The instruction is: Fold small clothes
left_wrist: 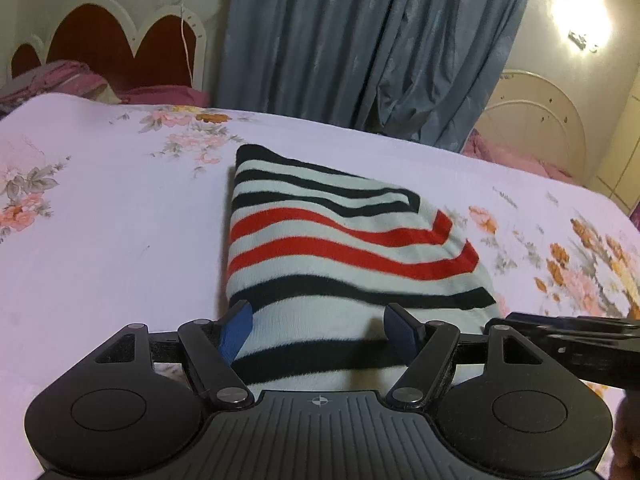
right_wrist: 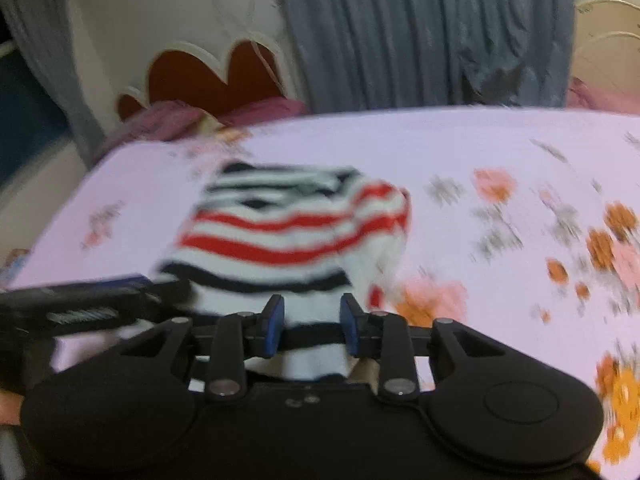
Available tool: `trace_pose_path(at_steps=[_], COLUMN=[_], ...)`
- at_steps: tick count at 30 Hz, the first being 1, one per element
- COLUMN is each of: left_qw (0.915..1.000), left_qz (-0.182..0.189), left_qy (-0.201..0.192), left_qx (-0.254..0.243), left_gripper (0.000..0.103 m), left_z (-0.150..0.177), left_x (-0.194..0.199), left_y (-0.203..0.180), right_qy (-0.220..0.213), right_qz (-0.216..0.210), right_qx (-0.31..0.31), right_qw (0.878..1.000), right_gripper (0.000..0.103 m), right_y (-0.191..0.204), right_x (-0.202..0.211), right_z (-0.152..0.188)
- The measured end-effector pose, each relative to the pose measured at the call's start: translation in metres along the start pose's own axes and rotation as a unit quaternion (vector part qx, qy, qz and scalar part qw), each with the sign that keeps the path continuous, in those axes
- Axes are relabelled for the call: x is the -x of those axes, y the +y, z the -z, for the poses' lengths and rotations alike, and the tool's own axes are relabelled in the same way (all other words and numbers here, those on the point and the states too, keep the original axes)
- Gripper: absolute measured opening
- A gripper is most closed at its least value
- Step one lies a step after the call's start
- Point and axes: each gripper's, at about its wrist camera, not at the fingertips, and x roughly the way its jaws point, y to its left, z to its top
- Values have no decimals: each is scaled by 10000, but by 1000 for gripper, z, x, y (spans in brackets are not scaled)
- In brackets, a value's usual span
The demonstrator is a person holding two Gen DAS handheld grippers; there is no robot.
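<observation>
Left claw [left_wrist: 318,330] (jaws apart) straddles the striped garment's [left_wrist: 320,240] near edge.

Home bedroom. Bed [left_wrist: 100,240] with pale floral sheet fills the frame. At its head: white scalloped headboard [left_wrist: 120,32] with dark red panels, pink pillows [left_wrist: 72,80] piled against it. Behind the bed: grey-blue curtain [left_wrist: 360,40] hanging full height. Right of the curtain: lit wall lamp [left_wrist: 580,8] on a cream wall, and a cream arched panel [left_wrist: 536,120] below it. Right wrist view is motion-blurred but shows the same bed [right_wrist: 480,152], headboard [right_wrist: 208,68] and curtain [right_wrist: 420,32].
</observation>
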Motion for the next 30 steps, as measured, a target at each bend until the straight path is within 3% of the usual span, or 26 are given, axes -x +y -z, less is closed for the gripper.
trace_pose_path(at_steps=[3,7,11,16,21,23,27,30], left_qw=[9999,9999,9995,9973,9979,9981,9978,9968], left_qz=[-58,35,38,165,138,94,26,-51], left_qy=[31,84,265,468,524,543,608,748], left_qx=[-102,62,192,539,356,267,261,295], left_gripper=[71,71,71,72,80,91,102,103], left_z=[-1,3,23,37,36,35,34,35], left_x=[3,13,11,-1,0,1,-1,-6], left_y=[0,7,14,25,20,18,18,16], right_qy=[65,-131,304,350,351,386,421,426], right_qz=[143,131,394,338,380,404,423,403], right_qx=[-189,-34,-172,-565,-559,-544,-569,-587], right_qw=[9997,9998,9986,9972,9971,9970,9966,9965], right_gripper=[32,31,29,31,33,34,36,38], right_y=[-6,6,0,-9,-9,-8,-8,-10], right_x=[-3,21,4,-9,-11,-10,-11,-10], right_z=[3,11,35,41,43,41,41,41])
